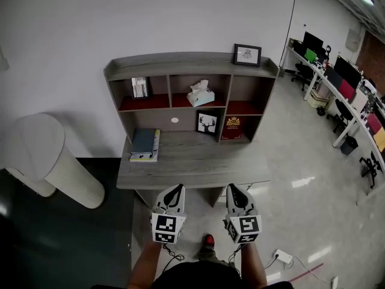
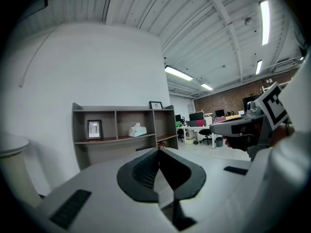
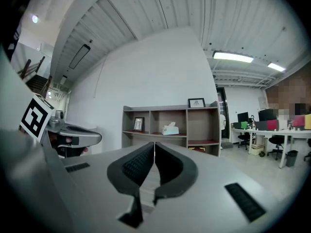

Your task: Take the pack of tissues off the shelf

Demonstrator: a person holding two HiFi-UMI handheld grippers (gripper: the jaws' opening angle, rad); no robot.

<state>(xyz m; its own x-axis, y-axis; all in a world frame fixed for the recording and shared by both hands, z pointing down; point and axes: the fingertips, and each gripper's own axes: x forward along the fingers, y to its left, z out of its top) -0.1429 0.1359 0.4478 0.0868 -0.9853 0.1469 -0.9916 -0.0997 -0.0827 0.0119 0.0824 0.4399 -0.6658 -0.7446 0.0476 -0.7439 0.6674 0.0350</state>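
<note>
A grey wood-grain worktop [image 1: 198, 172] stands against a white wall, with a shelf [image 1: 180, 64] rising from its back edge. The shelf has three upper compartments with red floors. The tissues [image 1: 200, 94] sit in the middle one, a pale box with a sheet sticking up from its top. A small frame [image 1: 140, 87] stands in the left compartment, and the right one looks bare. On the shelf's top board, near its right end, stands a black-framed picture [image 1: 247, 54]. Below, a deer print [image 1: 207, 123] and a red book [image 1: 233, 127] lean at the back of the worktop, and a stack of books [image 1: 145, 144] lies at its left. A white ribbed column [image 1: 57, 164] stands on the dark floor to the left. To the right, over pale glossy floor, runs a row of office desks [image 1: 337, 86] with monitors and chairs. A power strip [image 1: 282, 257] lies on the floor near the person.

Both grippers are held side by side at the near edge of the worktop, well apart from the shelf. The left gripper [image 1: 177, 188] has its jaws pressed together with nothing between them. The right gripper [image 1: 231, 187] is likewise closed and empty.

The print on the red book and the pictures in the frames are too small to make out. The worktop hides whatever is beneath it. The person's forearms are cut off by the bottom edge, and one red shoe [image 1: 208, 241] shows between them.
</note>
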